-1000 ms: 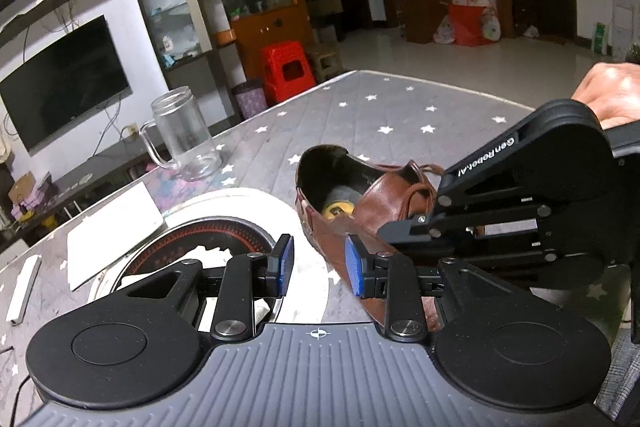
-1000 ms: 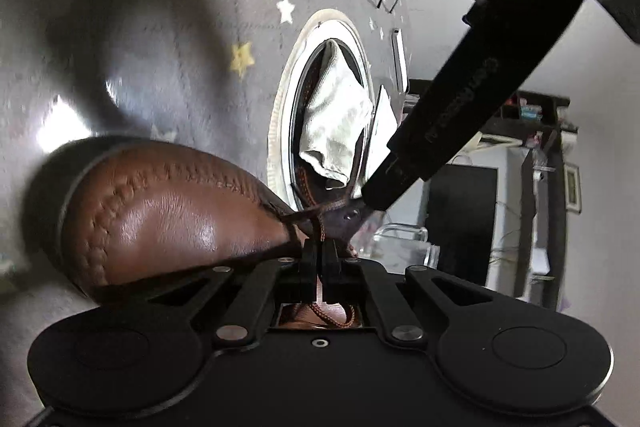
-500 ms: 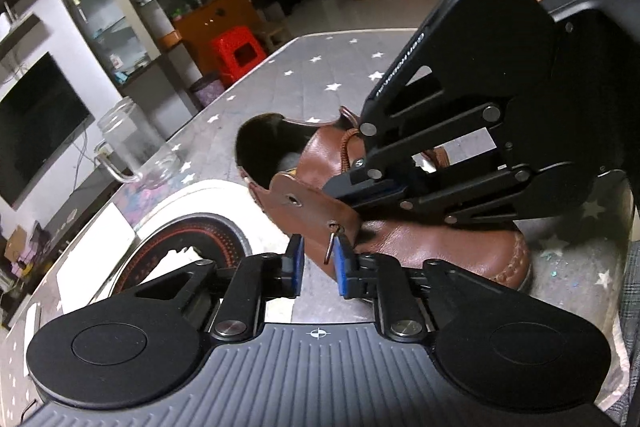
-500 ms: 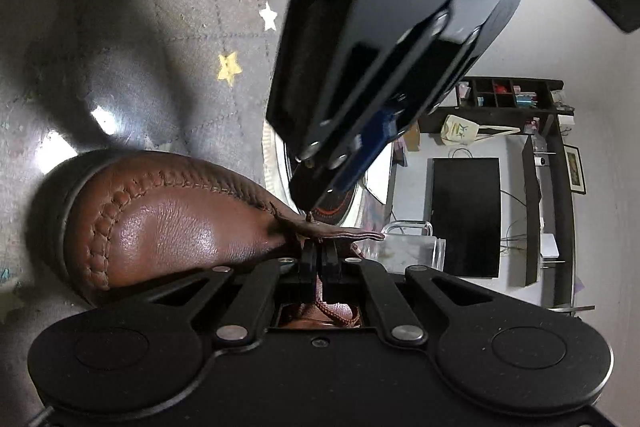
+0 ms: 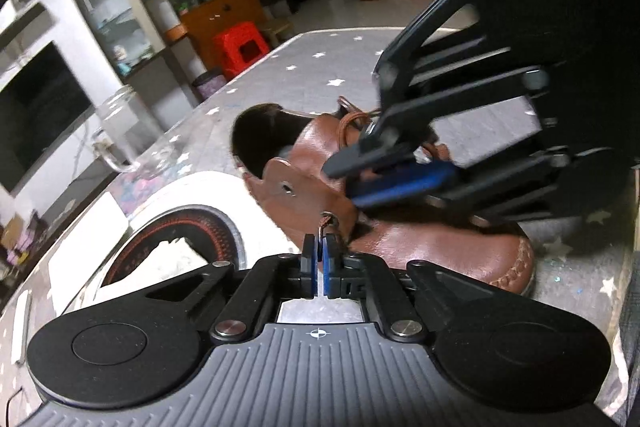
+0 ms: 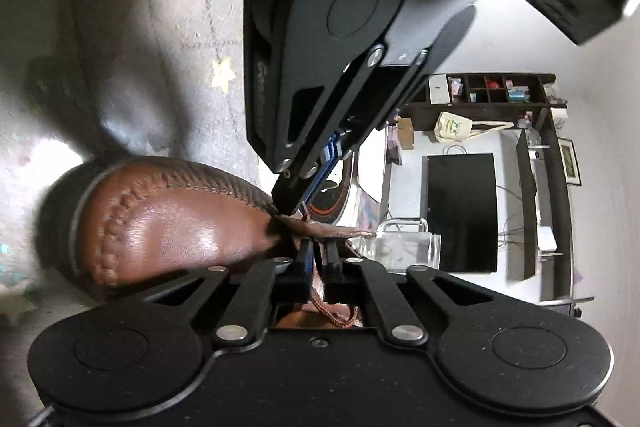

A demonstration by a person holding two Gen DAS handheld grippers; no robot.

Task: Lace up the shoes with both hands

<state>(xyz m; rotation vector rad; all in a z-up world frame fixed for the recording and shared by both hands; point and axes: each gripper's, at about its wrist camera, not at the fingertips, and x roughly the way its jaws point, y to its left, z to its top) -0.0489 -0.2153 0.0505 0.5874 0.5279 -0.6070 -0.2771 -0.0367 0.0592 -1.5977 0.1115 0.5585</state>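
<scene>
From the left wrist, our left tongs [image 5: 320, 247] are clenched on the lace tip [image 5: 326, 223] poking out of the eyelet flap of the brown shoe [image 5: 420, 247] on the worktop [image 5: 304, 75].

From the right wrist, our right tongs [image 6: 318, 257] are opening, the lace [image 6: 336, 315] slack between them. Most lacing looks left to do.

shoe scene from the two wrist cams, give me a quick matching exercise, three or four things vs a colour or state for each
Things:
1. shoe
2. left gripper
3. stool
4. mug

Colour or state:
a. clear glass
b. red plastic
c. shut on the lace tip
d. brown leather

Pairs: 1-d, 2-c, 3-b, 4-a
</scene>
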